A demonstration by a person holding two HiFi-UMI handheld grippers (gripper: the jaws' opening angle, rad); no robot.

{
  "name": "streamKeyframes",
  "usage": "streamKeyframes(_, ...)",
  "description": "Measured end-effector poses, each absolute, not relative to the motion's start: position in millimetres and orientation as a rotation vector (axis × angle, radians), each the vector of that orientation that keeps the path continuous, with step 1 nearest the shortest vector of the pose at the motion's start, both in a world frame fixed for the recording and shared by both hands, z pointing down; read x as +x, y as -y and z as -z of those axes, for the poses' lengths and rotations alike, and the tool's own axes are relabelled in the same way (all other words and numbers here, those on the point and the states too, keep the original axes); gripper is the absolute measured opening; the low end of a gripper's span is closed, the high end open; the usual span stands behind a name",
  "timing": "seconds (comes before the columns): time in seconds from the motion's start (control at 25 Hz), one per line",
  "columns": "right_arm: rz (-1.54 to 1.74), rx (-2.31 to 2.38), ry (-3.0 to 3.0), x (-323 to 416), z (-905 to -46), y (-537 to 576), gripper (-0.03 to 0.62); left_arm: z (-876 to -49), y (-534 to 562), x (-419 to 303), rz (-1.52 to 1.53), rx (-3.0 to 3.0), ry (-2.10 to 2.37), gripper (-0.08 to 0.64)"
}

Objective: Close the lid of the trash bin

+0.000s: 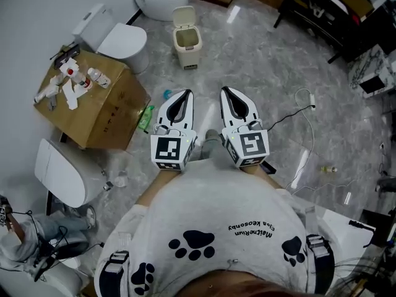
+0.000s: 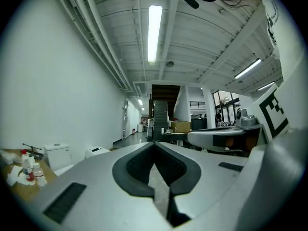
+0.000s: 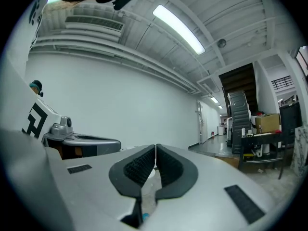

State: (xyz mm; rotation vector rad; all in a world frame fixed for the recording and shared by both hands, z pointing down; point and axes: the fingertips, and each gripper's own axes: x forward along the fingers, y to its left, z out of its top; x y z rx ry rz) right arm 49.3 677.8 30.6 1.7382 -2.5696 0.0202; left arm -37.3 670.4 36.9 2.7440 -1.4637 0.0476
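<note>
Head view: trash bin (image 1: 187,45), beige, stands on floor (image 1: 260,60) w/ lid (image 1: 184,16) tipped up at the back, inside showing. Bin sits just right of a white toilet (image 1: 117,41), well ahead of both tools. Left hand-held gripper (image 1: 187,93) and right hand-held gripper (image 1: 225,90) are side by side, close to the person's torso, both pointing toward bin, neither touching it. Bin is roughly in line w/ left tool's tip. Cardboard box (image 1: 93,107) at left carries bottles (image 1: 80,76); green bottle (image 1: 146,117) lies on floor by box's corner; white cable (image 1: 303,125) on floor at right. Left gripper view: left hand-held gripper (image 2: 155,143) clenched, pads meet at tip, nothing between. It's held level, looking down a long hall; ceiling light (image 2: 154,32) overhead, box w/ bottles at lower left, other tool at right edge. Right gripper view: right hand-held gripper (image 3: 155,147) also clenched, pads together, empty. White wall ahead, left tool at left edge. Bin not made out in either gripper view.
</note>
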Motion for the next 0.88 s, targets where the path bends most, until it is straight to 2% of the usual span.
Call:
streamKeyframes(0.52,-0.031,1.617,2.646,90.7,-40.6,-539.9,0.032,-43.4,-541.8,-2.7,-0.019,2.674,1.596,0.018)
streamKeyframes(0.88,-0.060,1.525,2.688,111.2,-52.6,-490.5,0.032,-51.0,-498.8,15.7,-0.044,2.609,1.677,0.018)
